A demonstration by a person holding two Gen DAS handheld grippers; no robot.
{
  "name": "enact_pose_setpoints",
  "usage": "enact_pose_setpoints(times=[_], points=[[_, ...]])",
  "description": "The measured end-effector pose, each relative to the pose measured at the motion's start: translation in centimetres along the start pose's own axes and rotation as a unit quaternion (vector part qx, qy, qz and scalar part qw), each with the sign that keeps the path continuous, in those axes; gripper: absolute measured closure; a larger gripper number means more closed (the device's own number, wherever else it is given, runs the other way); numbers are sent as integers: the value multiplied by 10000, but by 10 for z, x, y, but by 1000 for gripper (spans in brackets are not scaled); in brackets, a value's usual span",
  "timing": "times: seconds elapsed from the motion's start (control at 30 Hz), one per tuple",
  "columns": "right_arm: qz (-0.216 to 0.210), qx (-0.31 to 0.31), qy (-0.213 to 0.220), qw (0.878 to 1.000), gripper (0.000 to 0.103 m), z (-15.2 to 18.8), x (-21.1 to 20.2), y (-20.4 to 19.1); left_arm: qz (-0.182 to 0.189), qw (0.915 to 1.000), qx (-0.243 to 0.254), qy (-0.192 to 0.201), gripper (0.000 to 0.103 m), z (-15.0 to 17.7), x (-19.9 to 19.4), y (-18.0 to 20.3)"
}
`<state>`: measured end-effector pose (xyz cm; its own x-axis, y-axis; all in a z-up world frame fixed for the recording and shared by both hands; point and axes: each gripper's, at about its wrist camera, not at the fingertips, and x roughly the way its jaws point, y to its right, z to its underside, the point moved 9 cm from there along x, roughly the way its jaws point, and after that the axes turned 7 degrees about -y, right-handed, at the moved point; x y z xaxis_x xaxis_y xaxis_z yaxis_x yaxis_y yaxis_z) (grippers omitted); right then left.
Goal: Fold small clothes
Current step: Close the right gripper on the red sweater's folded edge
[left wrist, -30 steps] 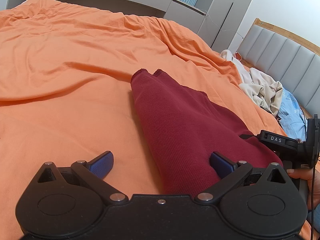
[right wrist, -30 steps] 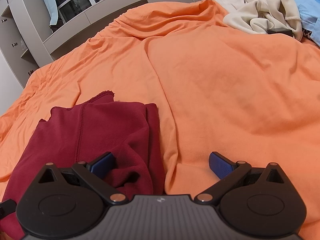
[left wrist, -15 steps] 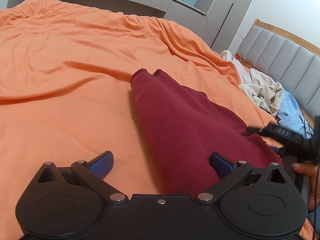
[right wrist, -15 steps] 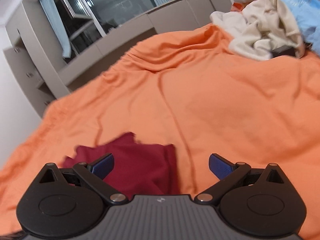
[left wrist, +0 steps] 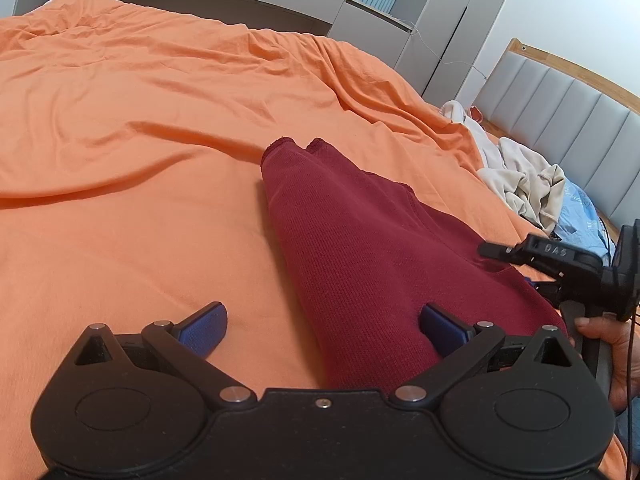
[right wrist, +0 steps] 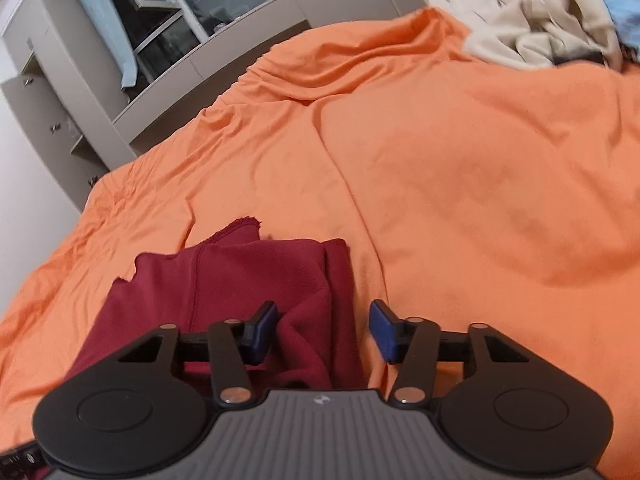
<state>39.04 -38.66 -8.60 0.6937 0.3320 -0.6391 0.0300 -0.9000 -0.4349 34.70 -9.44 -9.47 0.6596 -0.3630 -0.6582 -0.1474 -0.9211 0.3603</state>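
Right tool [right wrist: 323, 330] narrowed, closing round maroon garment [right wrist: 240, 280]

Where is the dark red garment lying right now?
The dark red garment lies on the orange bedsheet, low centre in both wrist views, well short of the beige clothes pile.

red garment [left wrist: 360, 264] near end: hidden under the left gripper's body in the left wrist view
right gripper [left wrist: 505, 251] fingertips: behind its own body, unseen in that view
person's hand [left wrist: 608, 344]: cut by the right edge
beige clothes pile [right wrist: 536, 28]: blurred, cut at the top, single items indistinguishable
blue cloth [left wrist: 580, 216]: mostly covered by the pile
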Motion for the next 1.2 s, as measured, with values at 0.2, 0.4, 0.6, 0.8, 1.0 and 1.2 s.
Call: enact_pose_setpoints(times=[0.2, 0.4, 0.6, 0.8, 1.0, 1.2], points=[[312, -714, 160, 9968, 60, 4, -4, -22, 2, 10000, -2, 2, 0, 0, 0, 0], [122, -389, 9, 9992, 54, 5, 0, -13, 0, 10000, -1, 4, 0, 0, 0, 0], [16, -171, -68, 9998, 52, 6, 4, -4, 2, 10000, -2, 6, 0, 0, 0, 0], [74, -241, -50, 9997, 53, 7, 4, -6, 1, 10000, -4, 11, 0, 0, 0, 0], [80, -246, -50, 9997, 53, 7, 4, -6, 2, 10000, -4, 11, 0, 0, 0, 0], [90, -255, -48, 9996, 53, 7, 4, -6, 0, 10000, -10, 16, 0, 0, 0, 0]])
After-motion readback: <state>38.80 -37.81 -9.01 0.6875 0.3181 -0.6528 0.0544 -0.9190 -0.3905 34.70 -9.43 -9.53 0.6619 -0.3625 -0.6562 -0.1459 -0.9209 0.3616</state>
